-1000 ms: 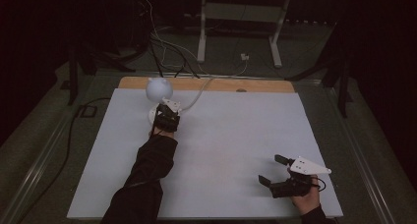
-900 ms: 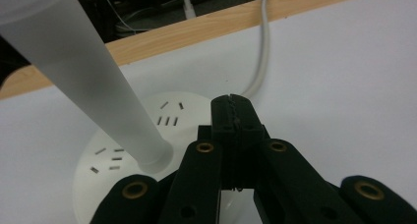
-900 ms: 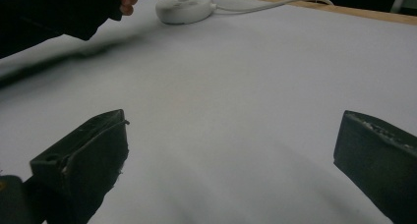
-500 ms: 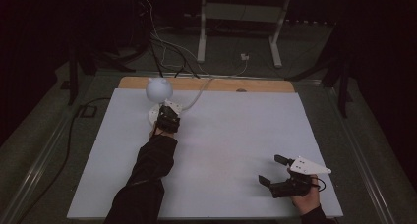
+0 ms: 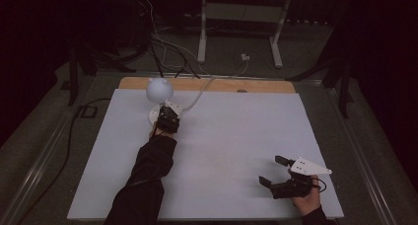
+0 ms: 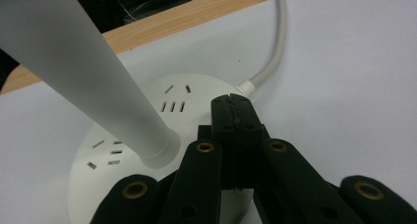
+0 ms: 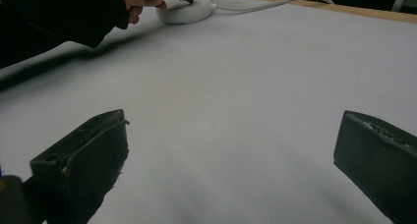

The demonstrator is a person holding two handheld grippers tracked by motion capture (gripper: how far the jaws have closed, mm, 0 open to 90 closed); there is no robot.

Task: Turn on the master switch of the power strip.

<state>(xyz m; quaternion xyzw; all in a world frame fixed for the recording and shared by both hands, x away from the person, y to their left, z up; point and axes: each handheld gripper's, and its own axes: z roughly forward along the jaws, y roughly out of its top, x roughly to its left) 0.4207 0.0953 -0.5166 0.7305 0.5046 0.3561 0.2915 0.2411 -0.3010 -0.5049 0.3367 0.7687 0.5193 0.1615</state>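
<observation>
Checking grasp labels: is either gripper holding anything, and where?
Nothing held. Left gripper is shut empty over the round white lamp base; right gripper is open above the white table.

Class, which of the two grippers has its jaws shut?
The left gripper, over the white lamp base; the right gripper has its jaws wide apart.

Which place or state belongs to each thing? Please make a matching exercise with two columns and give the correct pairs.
Things:
1. left gripper
2. right gripper
3. lamp base
4. white cable

Descriptions:
A. jaws wide apart, over bare table
B. leads to the table's far wooden edge
C. round, white, with small slots
D. jaws closed together, tips over the base

Pairs: 1-D, 2-A, 3-C, 4-B
</observation>
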